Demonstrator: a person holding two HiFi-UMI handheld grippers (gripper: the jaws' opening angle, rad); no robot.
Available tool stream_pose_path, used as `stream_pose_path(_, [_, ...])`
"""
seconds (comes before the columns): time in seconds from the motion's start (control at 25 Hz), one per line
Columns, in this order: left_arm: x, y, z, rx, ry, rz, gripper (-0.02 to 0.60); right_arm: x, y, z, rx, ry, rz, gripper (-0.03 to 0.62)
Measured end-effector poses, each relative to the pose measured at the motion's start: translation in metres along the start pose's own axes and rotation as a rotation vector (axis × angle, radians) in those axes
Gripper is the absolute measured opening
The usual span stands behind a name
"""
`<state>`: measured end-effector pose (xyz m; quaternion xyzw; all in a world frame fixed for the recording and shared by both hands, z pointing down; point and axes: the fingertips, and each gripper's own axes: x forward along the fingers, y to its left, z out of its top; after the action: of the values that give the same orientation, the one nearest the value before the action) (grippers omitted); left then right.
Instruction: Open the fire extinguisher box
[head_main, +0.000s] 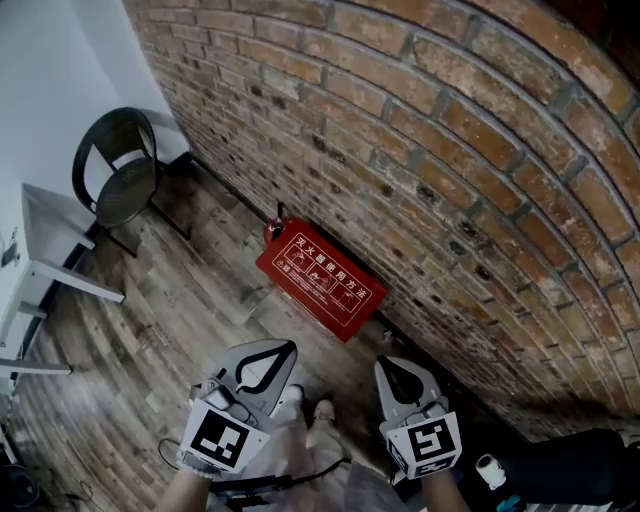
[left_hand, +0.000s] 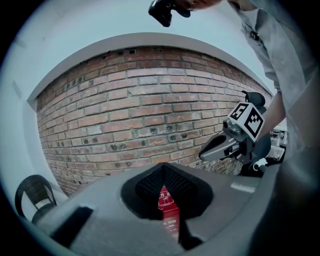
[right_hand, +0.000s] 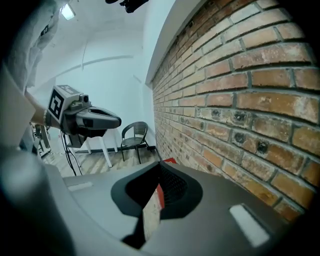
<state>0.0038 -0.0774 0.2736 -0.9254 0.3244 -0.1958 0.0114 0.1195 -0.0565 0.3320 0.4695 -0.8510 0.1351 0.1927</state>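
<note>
1. Left gripper (head_main: 283, 350): jaws together, nothing between them, held above the wooden floor (head_main: 180, 330).
2. Right gripper (head_main: 386, 366): jaws together, empty, at 3 o'clock of the left gripper.
3. Fire extinguisher box (head_main: 322, 283): red, lid down, on the floor at 12 o'clock of both grippers, apart from them, against the brick wall (head_main: 450, 150).
4. Black chair (head_main: 125, 172): at 10 o'clock of the box, well apart.

L tongs (head_main: 283, 352) & R tongs (head_main: 392, 372): pale grey shells, black insides, mesh-textured pads (left_hand: 150, 185). White L cube (head_main: 222, 437) & R cube (head_main: 428, 443) at rear, black square markers. Thin black cable (head_main: 300, 476) below. Pale grey sleeve (left_hand: 295, 95), light trousers (head_main: 310, 455).
</note>
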Motion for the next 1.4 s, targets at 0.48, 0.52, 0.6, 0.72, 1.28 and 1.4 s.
stream_pose_path(0.48, [0.042,0.007,-0.088,-0.071,0.062,-0.01,-0.011,0.072,-0.027,-0.076,0.093,0.097,0.015,0.006])
stream_pose_path(0.52, [0.047,0.006,-0.095,-0.078,0.068,-0.016,-0.011,0.077,-0.029,-0.084,0.105,0.106,0.013,0.006])
stream_pose_path(0.6, [0.055,0.003,-0.111,-0.089,0.075,-0.025,-0.011,0.085,-0.031,-0.1,0.132,0.123,0.011,0.005])
stream_pose_path(0.72, [0.066,0.003,-0.135,-0.105,0.084,-0.027,-0.011,0.099,-0.031,-0.122,0.181,0.138,0.014,-0.002])
stream_pose_path(1.28, [0.127,-0.017,-0.232,-0.18,0.12,-0.085,-0.01,0.157,-0.039,-0.222,0.339,0.207,0.067,0.18])
stream_pose_path(1.4, [0.134,-0.018,-0.252,-0.177,0.144,-0.082,-0.011,0.17,-0.039,-0.238,0.356,0.218,0.087,0.206])
